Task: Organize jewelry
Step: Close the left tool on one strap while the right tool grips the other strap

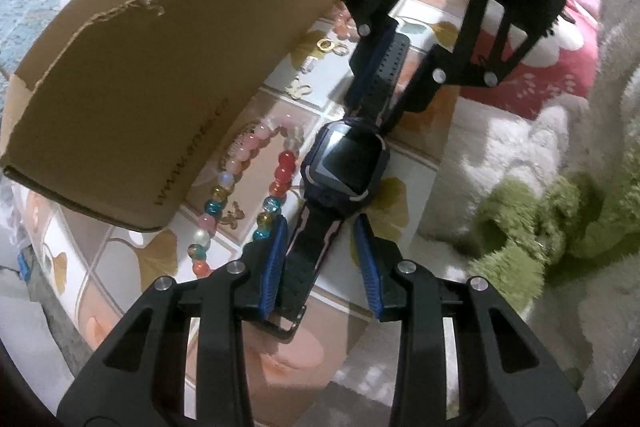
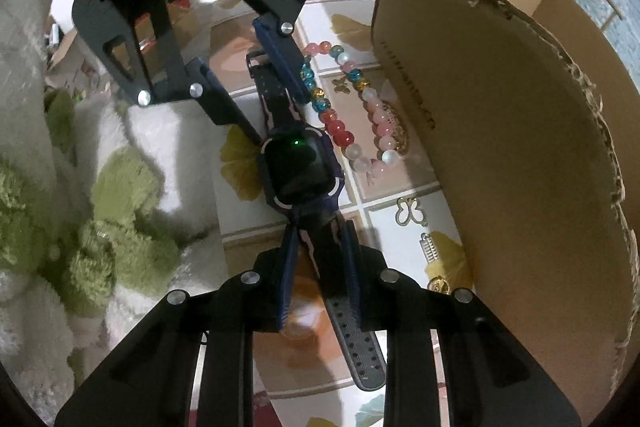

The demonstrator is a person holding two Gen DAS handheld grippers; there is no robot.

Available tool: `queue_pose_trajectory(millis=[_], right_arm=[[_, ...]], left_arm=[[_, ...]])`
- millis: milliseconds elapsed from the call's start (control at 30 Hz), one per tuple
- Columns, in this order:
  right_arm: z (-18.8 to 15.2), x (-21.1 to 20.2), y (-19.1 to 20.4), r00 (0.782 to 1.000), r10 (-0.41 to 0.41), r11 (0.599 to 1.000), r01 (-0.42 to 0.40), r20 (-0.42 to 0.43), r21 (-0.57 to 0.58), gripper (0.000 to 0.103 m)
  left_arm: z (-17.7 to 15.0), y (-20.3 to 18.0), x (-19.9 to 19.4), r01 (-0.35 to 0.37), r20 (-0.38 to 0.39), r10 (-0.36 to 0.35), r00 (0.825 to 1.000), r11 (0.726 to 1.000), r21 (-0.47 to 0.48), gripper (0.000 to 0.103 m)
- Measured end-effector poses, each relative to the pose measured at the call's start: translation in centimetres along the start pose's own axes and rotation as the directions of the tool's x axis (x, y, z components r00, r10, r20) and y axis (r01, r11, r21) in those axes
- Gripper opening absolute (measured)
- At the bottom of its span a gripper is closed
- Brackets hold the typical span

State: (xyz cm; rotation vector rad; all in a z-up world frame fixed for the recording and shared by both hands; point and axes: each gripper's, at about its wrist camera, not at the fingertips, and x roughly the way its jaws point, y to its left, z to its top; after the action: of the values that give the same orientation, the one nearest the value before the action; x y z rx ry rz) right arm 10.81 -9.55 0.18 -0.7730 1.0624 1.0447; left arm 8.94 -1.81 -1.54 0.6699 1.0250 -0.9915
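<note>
A smartwatch point(image 1: 344, 163) is handled at both strap ends beside the cardboard box point(image 1: 152, 67).

The left gripper point(image 1: 320, 259) is seen half open, its blue pads astride the buckle strap, the left pad perhaps touching it. The right gripper point(image 2: 320, 267) is closed narrowly on the perforated strap; a firm hold is likely but not certain. The watch lies ahead of both grippers on the patterned cloth point(image 1: 408, 147), the beaded bracelet point(image 1: 240, 187) just beside it. Next, a lift toward the box is probably required.
</note>
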Motion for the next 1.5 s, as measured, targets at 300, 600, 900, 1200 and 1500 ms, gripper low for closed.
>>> queue_pose_trajectory(millis=[300, 600, 900, 1200, 1500], right_arm=[[0.2, -0.3, -0.9, 0.999, 0.045, 0.999, -0.044, -0.012, 0.010, 0.023], [-0.8, -1.2, 0.6, 1.000, -0.015, 1.000, 0.014, -0.018, -0.017, 0.023], [-0.7, -1.9, 2.0, 0.999, -0.043, 0.998, 0.043, -0.014, 0.034, 0.002], [-1.9, -3.2, 2.9, 0.997, -0.077, 0.995, 0.078, -0.012, 0.059, 0.005], [-0.9, -2.9, 2.3, 0.997, -0.075, 0.996, 0.075, 0.013, -0.039, 0.042]], left_arm=[[0.8, 1.3, 0.4, 0.047, -0.015, -0.046, 0.999, 0.998, 0.048, 0.027], [1.6, 0.2, 1.1, 0.033, -0.036, -0.031, 0.999, 0.997, 0.072, 0.027], [2.1, -3.3, 1.0, -0.075, -0.006, 0.078, 0.997, 0.983, 0.166, 0.024], [0.9, -7.0, -1.0, -0.159, 0.013, 0.160, 0.987, 0.967, 0.201, 0.020], [-0.7, -8.1, -1.6, -0.144, 0.008, 0.144, 0.990, 0.980, 0.138, 0.022]])
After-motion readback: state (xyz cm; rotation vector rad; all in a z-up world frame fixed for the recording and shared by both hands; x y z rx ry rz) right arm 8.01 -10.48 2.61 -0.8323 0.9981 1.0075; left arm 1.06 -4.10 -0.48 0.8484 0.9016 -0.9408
